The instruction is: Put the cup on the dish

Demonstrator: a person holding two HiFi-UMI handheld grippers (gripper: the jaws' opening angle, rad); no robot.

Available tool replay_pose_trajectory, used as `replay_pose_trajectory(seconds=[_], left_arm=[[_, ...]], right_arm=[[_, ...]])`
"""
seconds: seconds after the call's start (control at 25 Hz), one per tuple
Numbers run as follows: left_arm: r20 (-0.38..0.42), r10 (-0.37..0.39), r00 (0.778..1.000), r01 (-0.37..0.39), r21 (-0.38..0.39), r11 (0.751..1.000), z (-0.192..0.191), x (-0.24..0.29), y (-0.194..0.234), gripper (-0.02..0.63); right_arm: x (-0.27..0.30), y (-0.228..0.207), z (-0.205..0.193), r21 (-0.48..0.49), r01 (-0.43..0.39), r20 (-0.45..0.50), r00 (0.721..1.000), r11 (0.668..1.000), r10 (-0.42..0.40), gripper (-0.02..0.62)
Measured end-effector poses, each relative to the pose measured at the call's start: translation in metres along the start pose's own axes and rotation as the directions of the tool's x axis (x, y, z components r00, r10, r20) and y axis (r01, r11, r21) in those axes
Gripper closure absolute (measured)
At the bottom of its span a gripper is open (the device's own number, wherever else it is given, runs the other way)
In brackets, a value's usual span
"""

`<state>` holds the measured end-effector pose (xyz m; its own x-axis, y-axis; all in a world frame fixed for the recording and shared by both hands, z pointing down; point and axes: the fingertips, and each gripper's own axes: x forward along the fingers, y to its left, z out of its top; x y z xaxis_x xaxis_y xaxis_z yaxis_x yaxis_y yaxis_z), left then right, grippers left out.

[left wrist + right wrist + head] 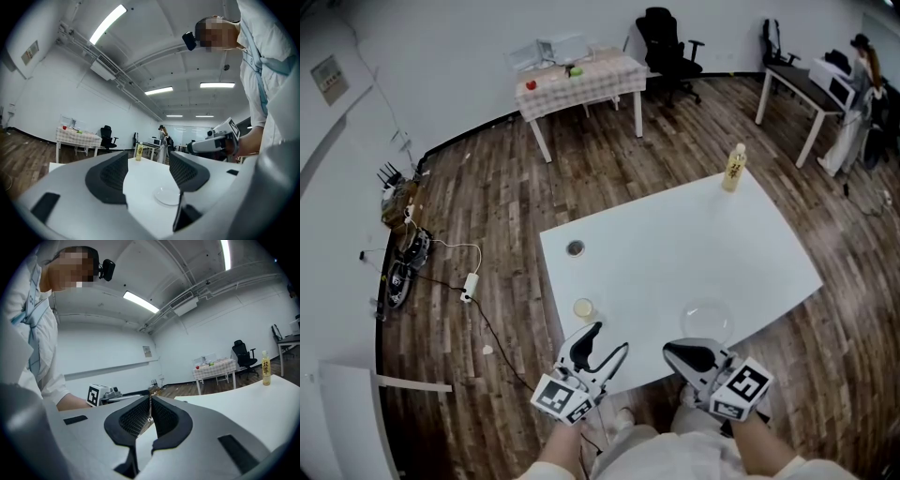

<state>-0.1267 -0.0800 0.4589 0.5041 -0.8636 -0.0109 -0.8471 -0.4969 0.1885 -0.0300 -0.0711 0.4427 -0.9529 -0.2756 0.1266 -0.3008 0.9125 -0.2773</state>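
Note:
A small pale yellow cup stands near the front left of the white table. A clear glass dish lies to its right near the front edge; the left gripper view shows the dish between the jaws' line of sight. My left gripper hovers at the table's front edge just behind the cup, apart from it, its jaws open and empty. The cup is hidden in that view. My right gripper sits just behind the dish, shut with nothing between its pads.
A small dark round object lies at the table's left. A yellow bottle stands at the far corner. Beyond are a checkered table, an office chair, a desk and a person. Cables lie on the floor at left.

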Motion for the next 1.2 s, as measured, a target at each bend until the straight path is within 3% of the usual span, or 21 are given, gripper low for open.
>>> replay_pose_trajectory(seconds=[0.2, 0.36, 0.84, 1.2], left_arm=[[-0.025, 0.083, 0.996, -0.083, 0.006, 0.997, -0.018, -0.006, 0.037, 0.285], [-0.045, 0.122, 0.991, -0.122, 0.016, 0.992, -0.027, -0.008, 0.058, 0.275], [-0.122, 0.17, 0.978, -0.168, 0.026, 0.985, -0.075, -0.005, 0.108, 0.268], [-0.209, 0.173, 0.963, -0.163, 0.064, 0.985, -0.109, 0.001, 0.135, 0.267]], right_arm=[[-0.001, -0.001, -0.012, 0.011, 0.011, -0.013, 1.0, 1.0, -0.01, 0.563], [-0.001, -0.001, -0.015, 0.019, 0.023, -0.023, 0.999, 1.0, -0.022, 0.562], [0.007, -0.004, -0.02, 0.021, 0.047, -0.047, 0.998, 0.999, -0.046, 0.562], [0.01, -0.007, -0.025, 0.013, 0.079, -0.08, 0.994, 0.997, -0.078, 0.562]])
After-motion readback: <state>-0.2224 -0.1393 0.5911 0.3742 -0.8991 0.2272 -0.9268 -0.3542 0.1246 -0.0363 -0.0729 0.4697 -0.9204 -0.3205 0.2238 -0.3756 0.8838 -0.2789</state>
